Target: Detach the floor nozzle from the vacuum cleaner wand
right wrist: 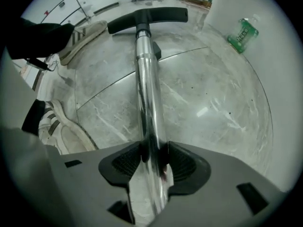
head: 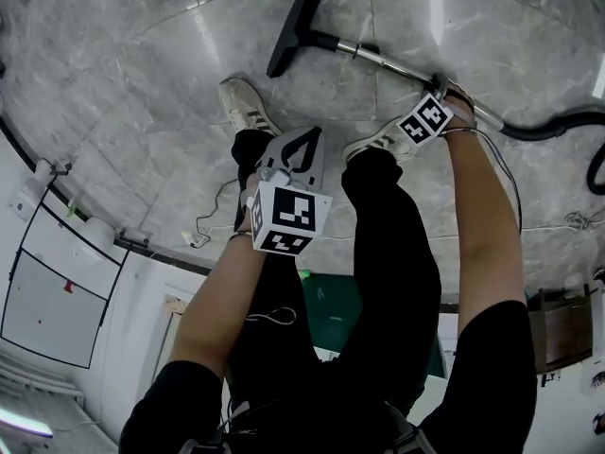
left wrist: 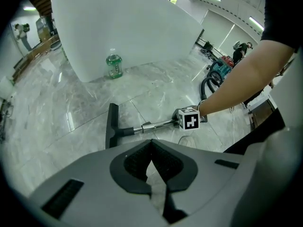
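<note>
The vacuum's black floor nozzle lies on the marble floor, joined to the chrome wand. My right gripper points straight down over the wand's rear part. Its jaws stand wide, and the wand runs between the pads. My left gripper hangs shut and empty above the person's feet, well short of the nozzle and tilted toward it.
A black hose runs off the wand's end to the right. The person's white shoes stand just near of the wand. A green bottle stands by a curved white wall. A thin cable trails on the floor.
</note>
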The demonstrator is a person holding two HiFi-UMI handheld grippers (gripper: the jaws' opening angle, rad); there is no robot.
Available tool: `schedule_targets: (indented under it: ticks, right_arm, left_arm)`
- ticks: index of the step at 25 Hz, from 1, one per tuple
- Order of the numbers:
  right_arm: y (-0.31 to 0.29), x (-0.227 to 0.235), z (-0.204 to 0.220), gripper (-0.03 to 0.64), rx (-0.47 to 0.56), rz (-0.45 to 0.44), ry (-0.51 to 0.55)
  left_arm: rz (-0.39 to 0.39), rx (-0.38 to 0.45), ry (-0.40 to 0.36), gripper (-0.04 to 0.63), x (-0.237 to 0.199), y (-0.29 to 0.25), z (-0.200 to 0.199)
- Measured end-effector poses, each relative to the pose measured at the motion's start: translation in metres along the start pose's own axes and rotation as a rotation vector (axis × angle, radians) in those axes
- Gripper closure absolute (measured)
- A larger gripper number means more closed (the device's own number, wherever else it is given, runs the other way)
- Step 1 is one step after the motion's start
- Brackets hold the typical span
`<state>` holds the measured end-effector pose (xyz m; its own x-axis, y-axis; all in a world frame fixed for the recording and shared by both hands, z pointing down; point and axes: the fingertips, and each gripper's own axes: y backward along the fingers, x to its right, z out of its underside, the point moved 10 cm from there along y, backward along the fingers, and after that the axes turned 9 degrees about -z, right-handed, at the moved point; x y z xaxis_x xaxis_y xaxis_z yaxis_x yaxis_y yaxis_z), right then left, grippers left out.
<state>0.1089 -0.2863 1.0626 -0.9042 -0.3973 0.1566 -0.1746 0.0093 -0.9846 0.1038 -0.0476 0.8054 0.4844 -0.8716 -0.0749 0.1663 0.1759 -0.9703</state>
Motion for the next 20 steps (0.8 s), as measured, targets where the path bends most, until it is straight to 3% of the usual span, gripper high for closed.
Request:
schedule_targets:
  ticks: [5, 7, 10, 12, 14, 16, 20]
  right_arm:
    - [0.008, 0.002, -0.003, 0.446, -0.004, -0.014, 0.088]
    - [0.02, 0.003, 0.0, 0.448, 0.007, -0.024, 0.088]
    - [0.051, 0.007, -0.001, 0.451, 0.054, -0.02, 0.06]
    - [0.078, 0.008, -0.004, 0.451, 0.092, -0.01, 0.052]
    - [0.106, 0.006, -0.007, 0.451, 0.139, -0.015, 0.057]
    - [0.133, 0.003, -0.006, 0.451, 0.187, -0.022, 0.061]
    - [0.19, -0.013, 0.002, 0.453, 0.259, 0.0, 0.063]
  left_arm:
    - [-0.009, 0.003, 0.012, 0.59, -0.003, -0.007, 0.0]
    - [0.047, 0.011, 0.058, 0.589, 0.001, -0.005, -0.005]
    - [0.178, 0.023, 0.264, 0.588, -0.002, -0.001, -0.016]
    - [0.222, 0.045, 0.397, 0.578, -0.009, 0.002, -0.023]
    - [0.242, 0.069, 0.509, 0.512, -0.018, 0.002, -0.03]
    - [0.263, 0.082, 0.656, 0.384, -0.029, -0.001, -0.035]
    - [0.278, 0.087, 0.958, 0.33, -0.058, -0.007, -0.034]
